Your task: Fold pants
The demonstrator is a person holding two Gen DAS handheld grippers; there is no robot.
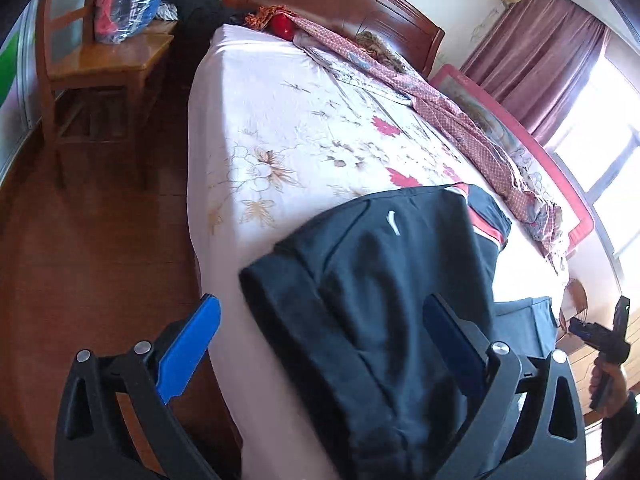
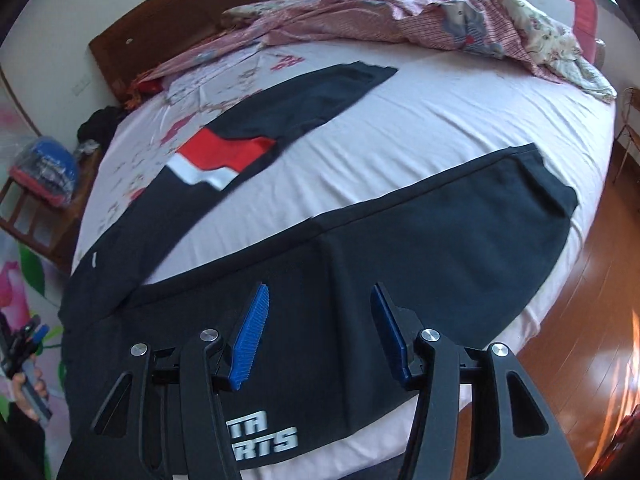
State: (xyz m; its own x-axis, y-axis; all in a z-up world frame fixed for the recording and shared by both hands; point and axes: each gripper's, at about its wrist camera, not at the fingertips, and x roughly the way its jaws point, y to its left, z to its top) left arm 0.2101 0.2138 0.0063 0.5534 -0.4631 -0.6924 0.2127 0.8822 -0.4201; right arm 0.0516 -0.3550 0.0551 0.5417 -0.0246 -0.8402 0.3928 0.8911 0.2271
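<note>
**Pants spread flat on bed, both grippers empty: pre-fold**

Pants [image 2: 360, 248] lie laid out across the white sheet of the bed [image 2: 420, 120], legs splayed in a V, not folded yet. Nothing gripped.

Right wrist view, near to far: right gripper [image 2: 318, 336] hovers over the near leg at bottom centre, jaws parted partway, nothing between them, just been opening a little. White lettering [image 2: 262, 442] at bottom edge. Far leg with the red/white stripe [image 2: 216, 160] runs to upper centre. Crumpled bedding [image 2: 460, 28] along the top.

Left wrist view: left gripper [image 1: 324, 344] jaws fully spread, empty, over the waist end at bottom centre. White logo [image 1: 394, 222] mid-frame. Wooden chair [image 1: 100, 64] upper left, curtain [image 1: 540, 68] upper right.

Step, my read: layout done, first fold pending. Next move likely needs one leg grasped near hem and waist, then carried onto the other.

View differences: only the right shows both legs and the V gap; only the left shows the waist and logo side. Each catches the other gripper at its frame edge.
</note>
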